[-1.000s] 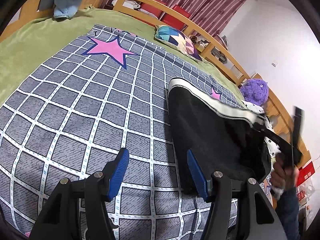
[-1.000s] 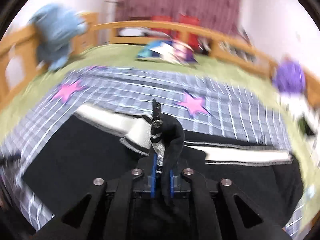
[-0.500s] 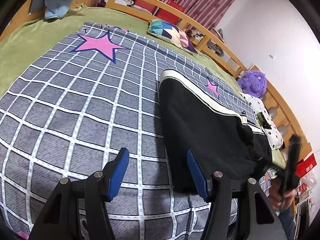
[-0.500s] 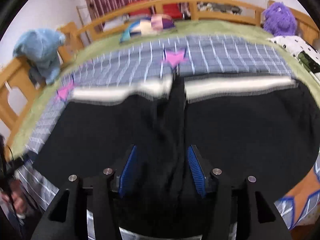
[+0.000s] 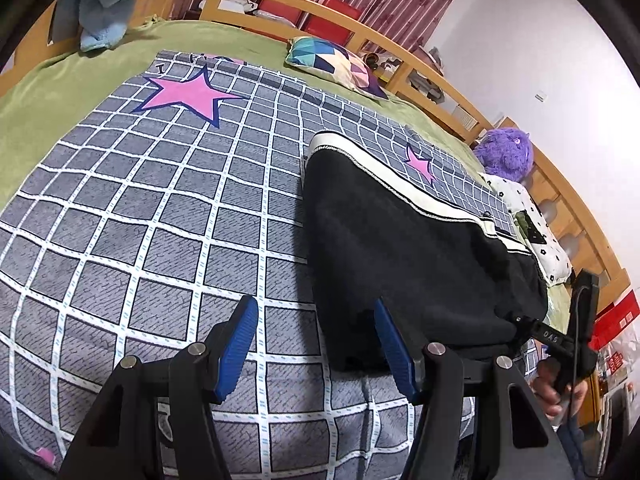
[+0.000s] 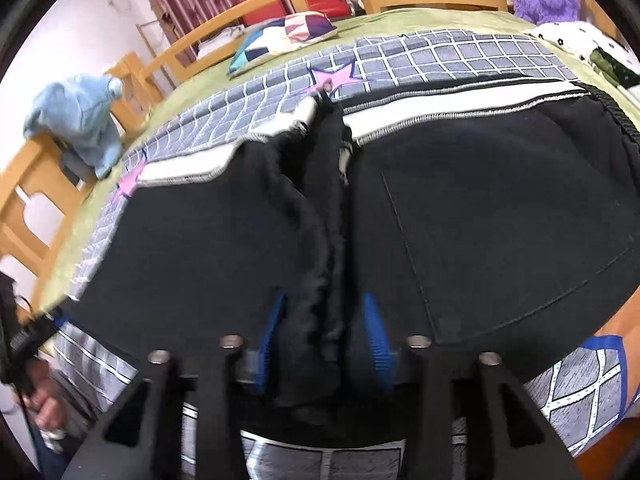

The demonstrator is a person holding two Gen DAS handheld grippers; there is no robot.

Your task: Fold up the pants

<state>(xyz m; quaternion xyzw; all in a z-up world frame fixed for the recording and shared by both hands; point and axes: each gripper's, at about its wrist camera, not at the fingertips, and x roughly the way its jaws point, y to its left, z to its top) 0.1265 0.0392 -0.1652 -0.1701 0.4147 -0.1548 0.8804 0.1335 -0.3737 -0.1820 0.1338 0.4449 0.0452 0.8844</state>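
Pants [image 6: 480, 200] flat on quilt [image 5: 140, 200], frame centre. Right gripper [image 6: 324, 328] jaws wide, straddling bunched ridge, gripping nothing. Left gripper [image 5: 312, 344] open, empty, at pants' edge. Risk: closing on ridge drags crooked fold.

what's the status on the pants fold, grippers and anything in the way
Left gripper open, empty, beside the pants' edge. Right gripper open, straddling a bunched ridge of the black pants, no pinch. Pants flat on checked blanket. Nothing blocking.
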